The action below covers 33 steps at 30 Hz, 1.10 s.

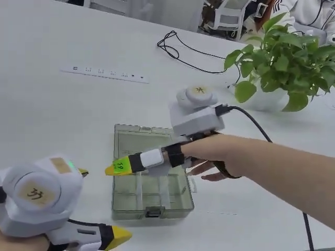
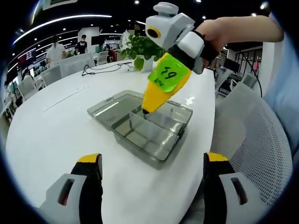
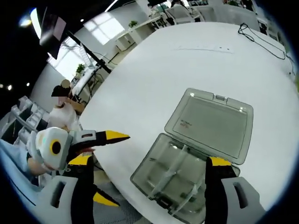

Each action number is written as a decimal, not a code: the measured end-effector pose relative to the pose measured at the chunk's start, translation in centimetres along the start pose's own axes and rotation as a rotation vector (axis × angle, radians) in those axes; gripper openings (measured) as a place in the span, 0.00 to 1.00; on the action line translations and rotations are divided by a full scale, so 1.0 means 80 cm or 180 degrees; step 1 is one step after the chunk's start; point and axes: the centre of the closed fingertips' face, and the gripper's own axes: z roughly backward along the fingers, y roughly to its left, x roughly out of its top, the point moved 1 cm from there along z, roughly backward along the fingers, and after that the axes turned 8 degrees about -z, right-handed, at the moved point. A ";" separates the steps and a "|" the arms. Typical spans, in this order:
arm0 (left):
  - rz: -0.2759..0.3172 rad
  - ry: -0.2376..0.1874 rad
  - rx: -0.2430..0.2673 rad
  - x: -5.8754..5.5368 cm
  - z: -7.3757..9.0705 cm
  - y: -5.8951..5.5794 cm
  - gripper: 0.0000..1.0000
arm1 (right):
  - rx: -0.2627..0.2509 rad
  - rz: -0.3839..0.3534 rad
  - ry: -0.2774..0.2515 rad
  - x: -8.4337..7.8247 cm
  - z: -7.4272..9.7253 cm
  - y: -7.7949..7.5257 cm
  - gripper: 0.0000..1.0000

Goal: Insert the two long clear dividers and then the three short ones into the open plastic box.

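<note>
Right tongs (image 3: 150, 163) hang open and empty over the open plastic box (image 1: 131, 212), left tongs (image 2: 152, 161) likewise near its front corner.

Our left tool (image 1: 101, 204) has a rounded white housing, a round tan label marked 33 and yellow-tipped black jaws. Our right tool (image 1: 112, 168) is white, with a green numbered sticker and a black cable (image 1: 251, 121).
</note>
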 end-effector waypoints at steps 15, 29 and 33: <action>0.0220 -0.0066 0.0042 0.016 0.002 0.004 0.91 | 0.0218 0.0620 -0.0412 -0.017 0.045 -0.019 1.00; 0.0192 0.0046 0.0140 0.018 0.002 0.000 0.91 | 0.0279 0.0787 -0.0805 -0.040 0.099 -0.064 1.00; 0.0214 0.0046 0.0151 0.021 0.000 -0.004 0.90 | 0.0247 0.0802 -0.0825 -0.047 0.108 -0.078 1.00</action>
